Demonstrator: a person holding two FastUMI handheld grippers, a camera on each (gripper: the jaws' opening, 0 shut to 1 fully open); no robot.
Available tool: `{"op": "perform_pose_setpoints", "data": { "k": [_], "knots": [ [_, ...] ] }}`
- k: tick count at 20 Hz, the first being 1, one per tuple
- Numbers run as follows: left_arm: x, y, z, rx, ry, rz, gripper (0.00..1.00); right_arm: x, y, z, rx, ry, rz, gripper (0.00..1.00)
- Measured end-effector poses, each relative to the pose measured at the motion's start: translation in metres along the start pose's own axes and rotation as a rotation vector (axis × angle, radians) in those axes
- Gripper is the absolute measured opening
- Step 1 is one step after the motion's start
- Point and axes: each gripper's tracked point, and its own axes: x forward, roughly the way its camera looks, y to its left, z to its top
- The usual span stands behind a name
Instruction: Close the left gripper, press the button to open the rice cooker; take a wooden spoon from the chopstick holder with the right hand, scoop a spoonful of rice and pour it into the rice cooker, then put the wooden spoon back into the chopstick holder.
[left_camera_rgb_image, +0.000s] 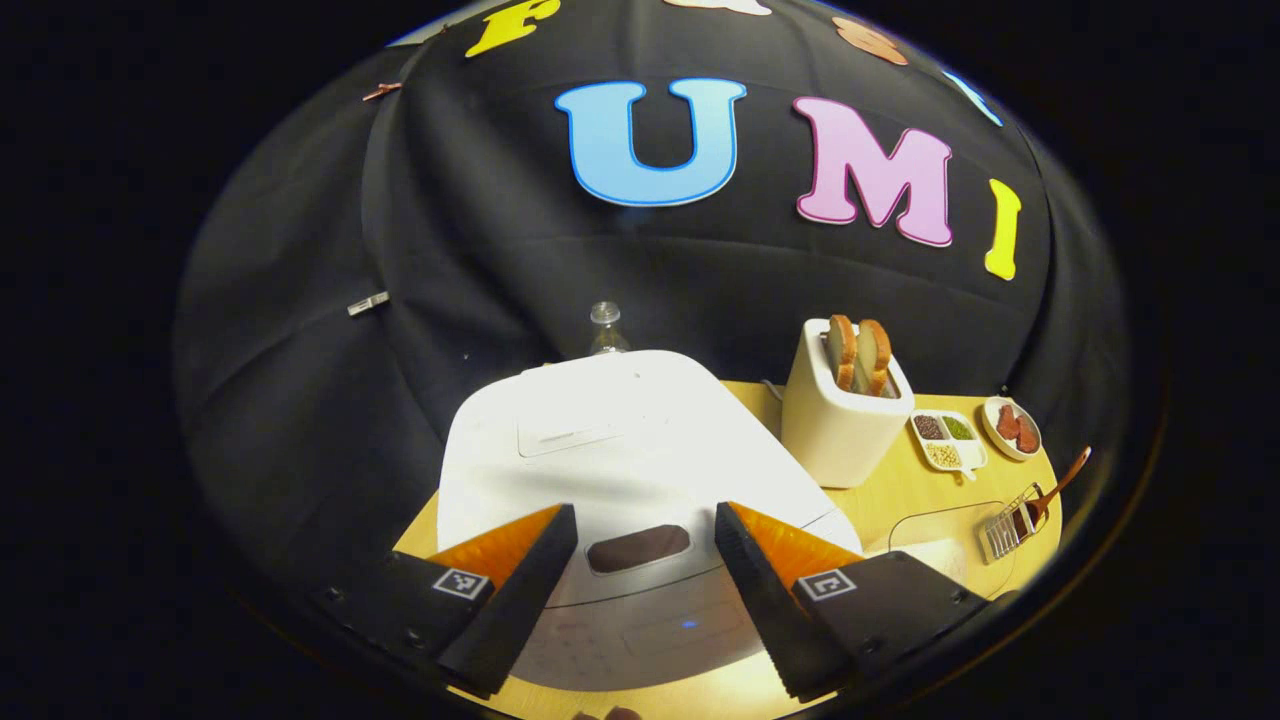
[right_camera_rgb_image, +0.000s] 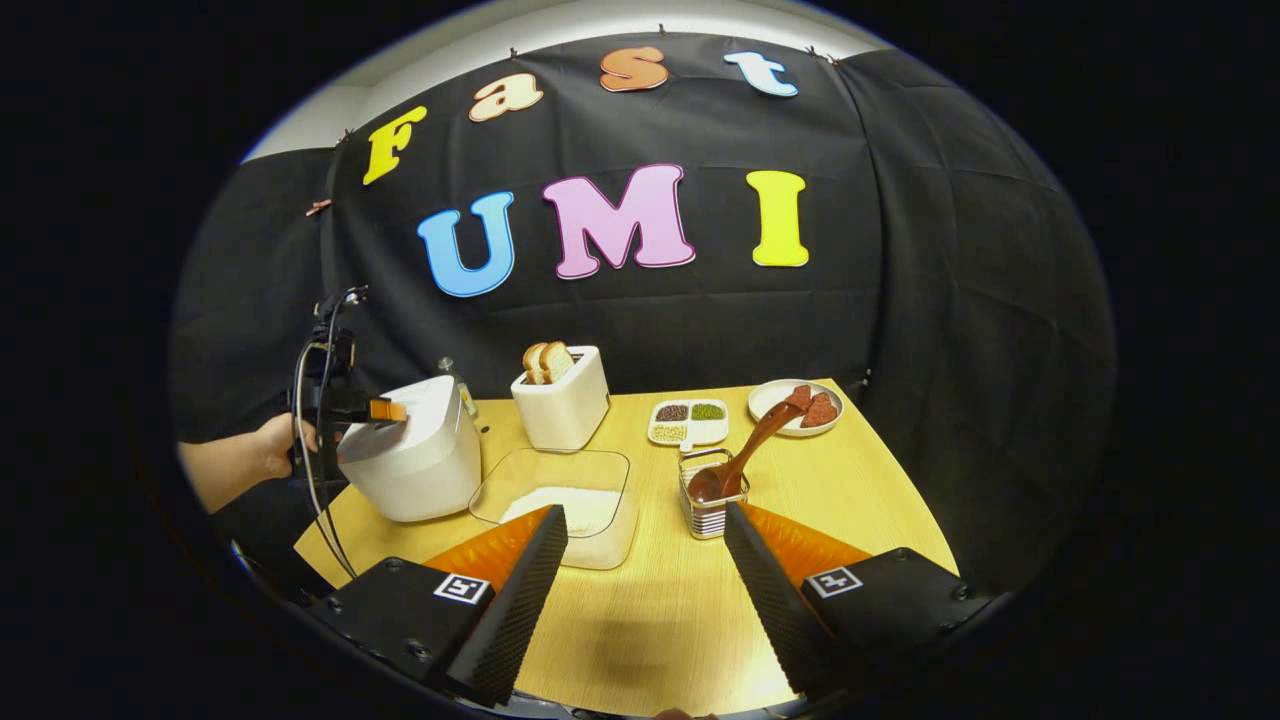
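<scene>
- White glossy plastic: the rice cooker (left_camera_rgb_image: 620, 470) sits directly below and ahead of my left gripper (left_camera_rgb_image: 645, 560), lid down, with a dark oval button or window (left_camera_rgb_image: 638, 548) on its front showing between my fingers.
- My left jaws stand wide apart, holding nothing. The task wants them brought together before pressing, so I judge that closing comes first.
- The button lies straight ahead of my left fingertips and close, so the coming move is a short push forward and down along my own axis.
- In the right gripper view, my left gripper (right_camera_rgb_image: 385, 410) hovers at the cooker's lid, a hand (right_camera_rgb_image: 275, 445) behind it.
- My right gripper (right_camera_rgb_image: 645, 560) is also spread open and empty, above bare pale wood-grain table (right_camera_rgb_image: 660, 620).
- The wooden spoon (right_camera_rgb_image: 745, 450) is reddish-brown and smooth. Its bowl end rests in the chopstick holder (right_camera_rgb_image: 705, 495), a small metal wire basket just ahead of my right fingers, slightly right of centre.
- The spoon's long axis leans up and away to the right, so its handle points away from me; my right gripper is clearly the nearer one.
- A clear, rounded-square container of white rice (right_camera_rgb_image: 570, 505) sits between cooker and holder, touching neither as far as I can tell.
- Farther back stand a white toaster (right_camera_rgb_image: 565, 405) with bread, a divided dish (right_camera_rgb_image: 688, 422) of grains, and a round plate (right_camera_rgb_image: 800, 408).
</scene>
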Motion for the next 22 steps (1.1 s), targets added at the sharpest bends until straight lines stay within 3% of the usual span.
{"op": "perform_pose_setpoints", "data": {
  "k": [4, 9, 12, 15, 19, 22],
  "knots": [
    [-0.067, -0.020, 0.024, 0.014, -0.162, -0.014, 0.95, 0.016, -0.011, 0.028, -0.012, -0.052, 0.031, 0.99],
    [-0.178, -0.044, 0.057, 0.000, -0.321, -0.005, 0.94, 0.019, -0.025, 0.092, -0.038, -0.180, 0.060, 0.99],
    [-0.229, -0.052, 0.072, -0.008, -0.390, -0.025, 0.94, -0.005, -0.032, 0.114, -0.004, -0.242, 0.014, 0.99],
    [-0.263, -0.051, 0.066, -0.002, -0.387, -0.042, 0.94, -0.040, -0.031, 0.120, 0.045, -0.278, -0.054, 0.98],
    [-0.297, -0.056, 0.034, 0.015, -0.385, -0.121, 0.94, -0.092, -0.026, 0.116, 0.119, -0.336, -0.160, 0.98],
    [-0.313, -0.049, 0.014, 0.010, -0.383, -0.168, 0.94, -0.117, -0.018, 0.089, 0.122, -0.326, -0.201, 0.98]
  ]
}}
